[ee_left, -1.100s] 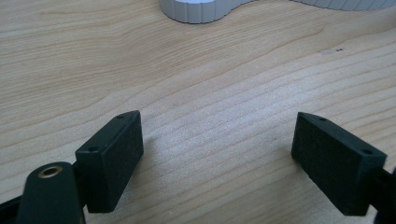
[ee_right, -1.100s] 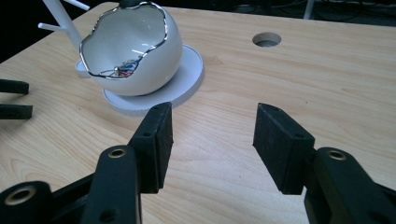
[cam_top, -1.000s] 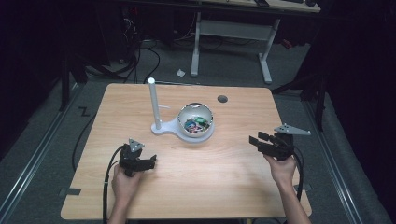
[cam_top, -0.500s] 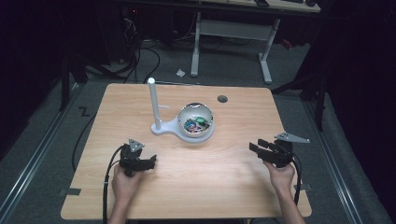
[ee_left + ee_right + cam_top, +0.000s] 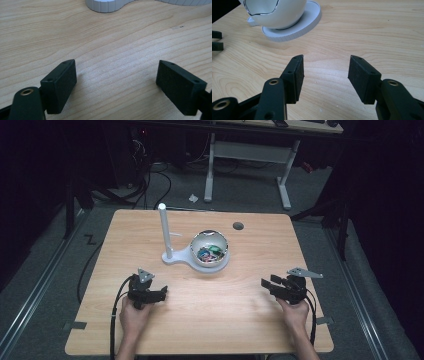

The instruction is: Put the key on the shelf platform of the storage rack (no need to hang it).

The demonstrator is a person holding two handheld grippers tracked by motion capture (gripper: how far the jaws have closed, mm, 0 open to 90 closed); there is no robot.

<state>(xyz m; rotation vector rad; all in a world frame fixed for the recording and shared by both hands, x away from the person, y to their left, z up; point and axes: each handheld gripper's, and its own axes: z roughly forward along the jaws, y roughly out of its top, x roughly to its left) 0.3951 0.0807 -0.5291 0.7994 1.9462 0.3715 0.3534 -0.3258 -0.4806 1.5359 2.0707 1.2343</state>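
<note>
Bowl (image 5: 210, 249) on stand (image 5: 175, 258) mid-table (image 5: 210, 320), post (image 5: 164, 230) at its left, tongs (image 5: 161, 295) near-left, tongs (image 5: 267, 285) near-right

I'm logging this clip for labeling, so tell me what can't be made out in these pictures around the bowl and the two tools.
- Small colourful things in the white bowl: high view, too small to identify.
- Bowl's inside: right gripper view, cut off by the top edge; only its outer wall shows.
- White stand: left gripper view, cut off by the top edge, post unseen.
- Left tool and right tool: high view, gap between jaws too small to judge.

Matt wooden table (image 5: 240, 320), seemingly glossy bowl (image 5: 284, 15)
</note>
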